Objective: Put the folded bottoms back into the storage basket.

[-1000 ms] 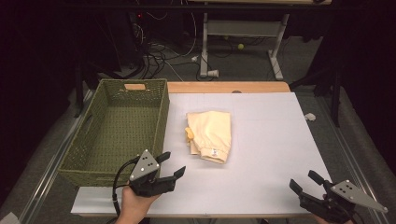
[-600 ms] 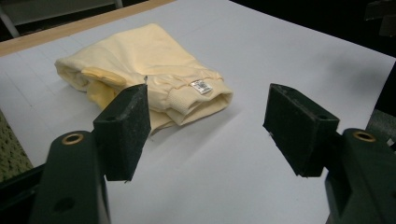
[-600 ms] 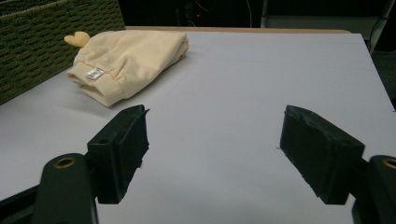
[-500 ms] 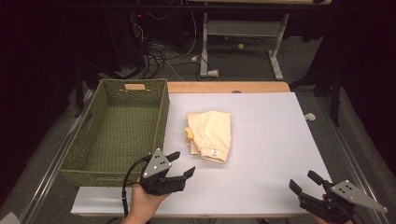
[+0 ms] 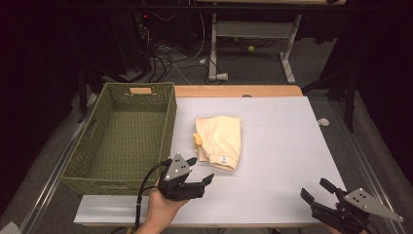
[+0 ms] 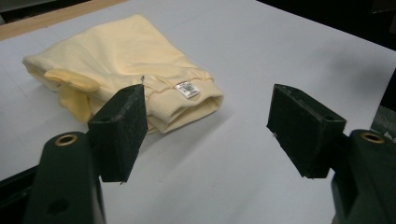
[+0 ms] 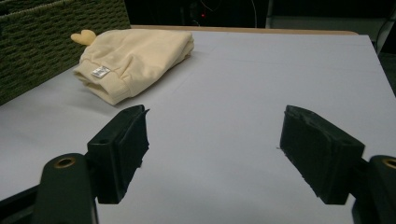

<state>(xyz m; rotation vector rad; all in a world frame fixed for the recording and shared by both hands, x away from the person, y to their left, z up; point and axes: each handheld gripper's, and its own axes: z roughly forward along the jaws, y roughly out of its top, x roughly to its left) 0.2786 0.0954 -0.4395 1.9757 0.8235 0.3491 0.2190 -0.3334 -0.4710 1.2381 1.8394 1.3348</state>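
A folded pale-yellow knit garment with a ribbed cuff and a small white label (image 5: 220,141) lies on the white rectangular tabletop (image 5: 282,146), a little left of the middle and just right of a deep olive-green woven basket with cut-out handles (image 5: 122,139) that stands along the tabletop's left side. The garment and the basket lie close, but I cannot tell whether they touch. A small darker-yellow flap (image 5: 197,140) pokes out of the garment on the side facing the basket. At the near edge, the left black two-jaw tongs (image 5: 202,169), held in a person's hand (image 5: 163,207) and topped with a grey three-cornered plate, hover near the garment's near corner, pointing right and away; the jaws stand wide apart and hold nothing. In the left gripper view the ribbed cuff and label sit just beyond the left jaw, with bare tabletop between the jaws. The right black tongs (image 5: 316,191) are at the near right corner, well apart from the garment, jaws likewise spread wide and empty, aimed towards the far left. A black cable (image 5: 143,187) trails from the left tongs down off the near edge.
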